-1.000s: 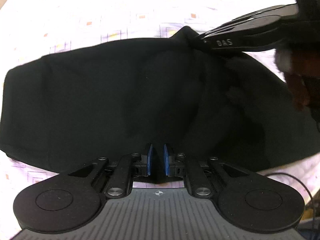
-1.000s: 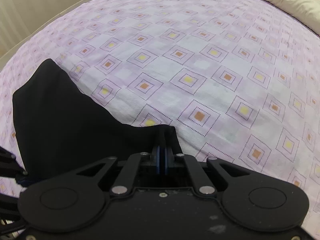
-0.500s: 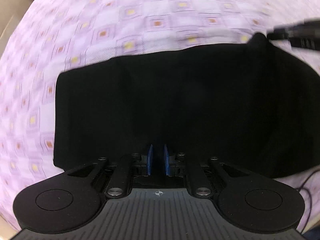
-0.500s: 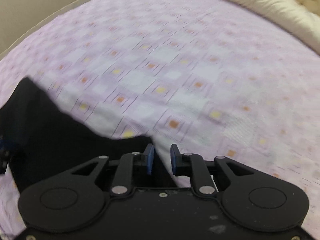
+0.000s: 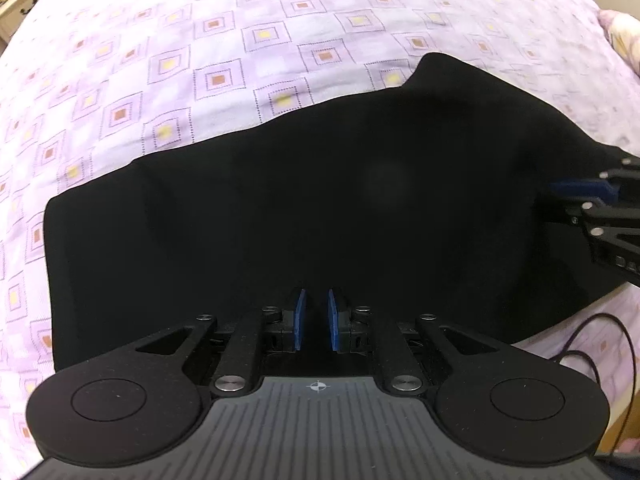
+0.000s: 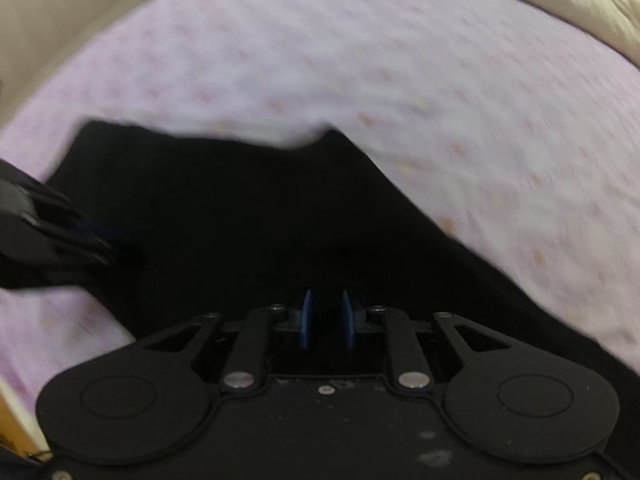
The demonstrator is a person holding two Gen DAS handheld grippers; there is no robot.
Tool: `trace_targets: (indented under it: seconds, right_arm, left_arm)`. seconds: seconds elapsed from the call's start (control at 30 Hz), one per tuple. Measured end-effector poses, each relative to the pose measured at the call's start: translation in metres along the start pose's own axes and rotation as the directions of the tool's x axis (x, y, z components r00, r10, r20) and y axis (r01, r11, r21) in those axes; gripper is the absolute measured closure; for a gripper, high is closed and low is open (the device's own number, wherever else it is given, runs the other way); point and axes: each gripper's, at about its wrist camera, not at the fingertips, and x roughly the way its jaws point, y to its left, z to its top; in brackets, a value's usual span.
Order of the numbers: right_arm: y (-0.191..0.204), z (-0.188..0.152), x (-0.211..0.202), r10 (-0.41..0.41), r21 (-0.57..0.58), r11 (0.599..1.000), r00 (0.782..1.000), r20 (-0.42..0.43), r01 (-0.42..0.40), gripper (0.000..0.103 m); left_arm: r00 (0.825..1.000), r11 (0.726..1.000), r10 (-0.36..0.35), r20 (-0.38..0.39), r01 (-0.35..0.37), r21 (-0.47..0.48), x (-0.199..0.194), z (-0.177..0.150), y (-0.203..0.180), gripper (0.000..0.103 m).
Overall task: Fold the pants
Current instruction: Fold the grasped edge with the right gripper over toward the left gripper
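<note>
The black pants (image 5: 300, 200) lie folded in a wide flat band on the purple patterned bedspread (image 5: 200, 40). My left gripper (image 5: 316, 320) is open with a small gap between its blue pads, hovering over the near edge of the pants and holding nothing. My right gripper (image 6: 326, 318) is open and empty above the pants (image 6: 260, 220); this view is blurred by motion. The right gripper also shows at the right edge of the left wrist view (image 5: 592, 200). The left gripper shows at the left edge of the right wrist view (image 6: 52, 232).
A black cable (image 5: 592, 340) loops at the bed's near right edge. A cream duvet (image 6: 560, 8) lies at the far right of the bed. A wooden cabinet (image 5: 16, 4) stands beyond the bed's far left corner.
My right gripper opened and let go of the pants' corner, then pulled back and rose. My left gripper drew back too, so more of the bedspread shows. The pants now lie flat.
</note>
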Motion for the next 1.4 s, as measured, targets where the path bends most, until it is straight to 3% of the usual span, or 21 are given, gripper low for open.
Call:
trace_targets:
  seconds: [0.13, 0.3, 0.4, 0.47, 0.53, 0.7, 0.77, 0.8, 0.87, 0.97, 1.1, 1.17, 1.23, 1.4]
  right_arm:
    - [-0.024, -0.006, 0.017, -0.110, 0.082, 0.990, 0.993, -0.040, 0.113, 0.092]
    - [-0.044, 0.005, 0.007, -0.143, 0.106, 0.984, 0.990, 0.010, 0.141, 0.089]
    - [-0.056, 0.005, -0.015, -0.125, 0.061, 0.991, 0.988, 0.091, 0.120, 0.079]
    - [-0.069, 0.005, -0.024, -0.097, 0.009, 0.995, 0.989, 0.110, 0.097, 0.077]
    - [-0.081, 0.003, -0.023, -0.055, -0.053, 0.997, 0.994, 0.091, 0.060, 0.073]
    - [-0.105, 0.002, -0.001, 0.076, -0.239, 0.968, 0.997, 0.000, -0.073, 0.073]
    - [-0.108, 0.003, 0.005, 0.109, -0.306, 0.945, 0.993, -0.037, -0.115, 0.083]
    - [-0.110, 0.004, 0.007, 0.138, -0.327, 0.933, 0.989, -0.056, -0.149, 0.100]
    - [-0.112, 0.006, 0.005, 0.156, -0.364, 0.916, 0.986, -0.065, -0.169, 0.101]
    - [-0.114, 0.009, 0.002, 0.118, -0.408, 0.905, 0.993, -0.026, -0.119, 0.101]
    - [-0.115, 0.011, 0.013, 0.113, -0.378, 0.918, 0.993, -0.032, -0.117, 0.100]
    - [-0.118, 0.012, 0.016, 0.119, -0.333, 0.935, 0.992, -0.032, -0.123, 0.095]
    - [-0.124, 0.011, 0.006, 0.104, -0.251, 0.963, 0.995, 0.007, -0.099, 0.072]
    - [-0.150, -0.017, -0.033, 0.022, -0.029, 0.999, 0.997, 0.077, -0.019, 0.074]
  left_arm:
    - [1.000, 1.000, -0.008, -0.002, 0.008, 0.003, 0.004, 0.002, -0.002, 0.090]
    - [1.000, 0.999, 0.004, 0.013, -0.004, -0.041, -0.018, -0.014, -0.003, 0.090]
    - [0.999, 0.997, -0.009, 0.031, 0.011, -0.070, -0.029, -0.013, -0.009, 0.090]
    - [0.999, 0.997, -0.014, 0.040, 0.017, -0.081, -0.038, -0.010, -0.018, 0.090]
    - [0.999, 0.996, -0.012, 0.045, 0.016, -0.093, -0.041, -0.008, -0.032, 0.090]
    - [0.999, 0.989, 0.009, 0.034, -0.004, -0.146, -0.047, -0.005, -0.073, 0.090]
    - [0.999, 0.986, 0.011, 0.033, -0.006, -0.166, -0.046, -0.003, -0.084, 0.090]
    - [0.999, 0.985, 0.010, 0.030, -0.005, -0.173, -0.046, -0.003, -0.092, 0.090]
    - [1.000, 0.985, 0.012, 0.026, -0.007, -0.170, -0.044, 0.000, -0.104, 0.090]
    - [1.000, 0.989, 0.011, 0.029, -0.006, -0.149, -0.040, 0.008, -0.121, 0.090]
    - [0.999, 0.995, 0.003, 0.041, 0.001, -0.101, -0.031, 0.024, -0.135, 0.090]
    - [0.999, 0.997, 0.001, 0.042, 0.002, -0.074, -0.024, 0.031, -0.137, 0.090]
    - [1.000, 0.999, 0.013, 0.014, -0.012, -0.050, -0.013, 0.036, -0.138, 0.090]
    - [0.999, 1.000, 0.021, -0.024, -0.020, 0.017, 0.005, 0.039, -0.135, 0.090]
